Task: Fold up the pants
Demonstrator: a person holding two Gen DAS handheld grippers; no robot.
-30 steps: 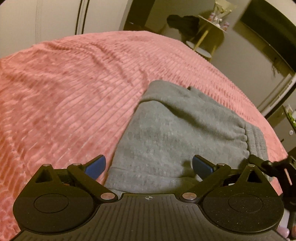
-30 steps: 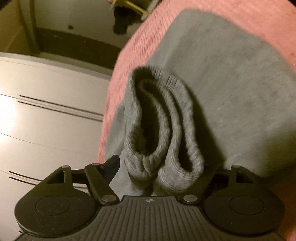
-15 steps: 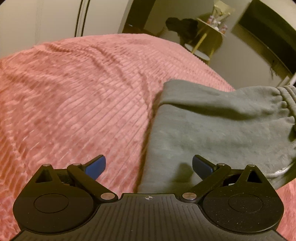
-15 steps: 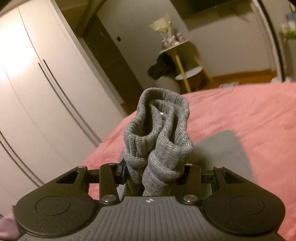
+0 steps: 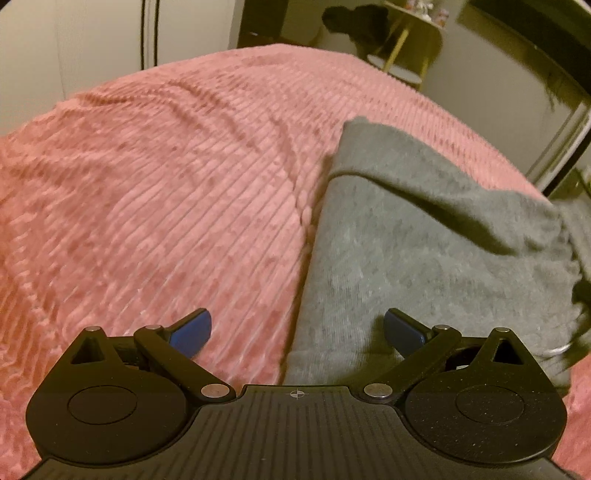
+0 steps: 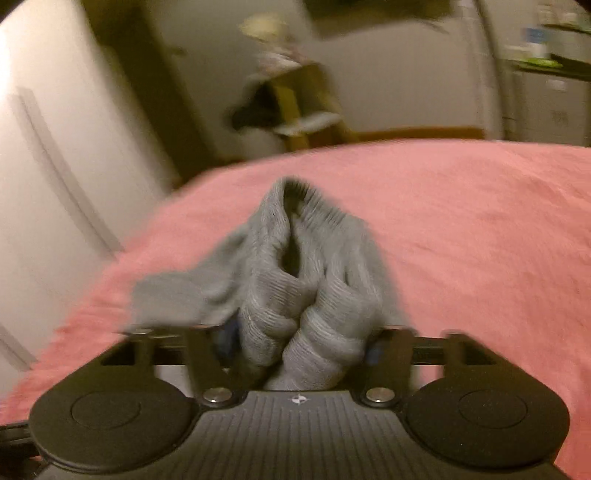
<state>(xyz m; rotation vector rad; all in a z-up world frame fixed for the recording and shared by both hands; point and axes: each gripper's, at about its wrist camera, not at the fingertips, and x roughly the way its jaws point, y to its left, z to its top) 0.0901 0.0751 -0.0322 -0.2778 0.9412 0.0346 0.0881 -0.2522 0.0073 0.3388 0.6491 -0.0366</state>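
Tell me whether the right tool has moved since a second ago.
Yes. The right tool, shut on the grey ribbed cuffs, has swung up from facing down at the pants to looking across the pink bedspread toward the yellow side table.

- Pink ribbed bedspread: fills the lower and middle frame of both views.
- White wardrobe doors: left side of the right wrist view, with slim vertical handles; upper left in the left wrist view.
- Small yellow-legged side table: top centre-right of the left wrist view, with a dark object just to its left.
- Pale wall: upper right, wooden skirting along its base.
- Lighting: warm, dim; right wrist view blurred.
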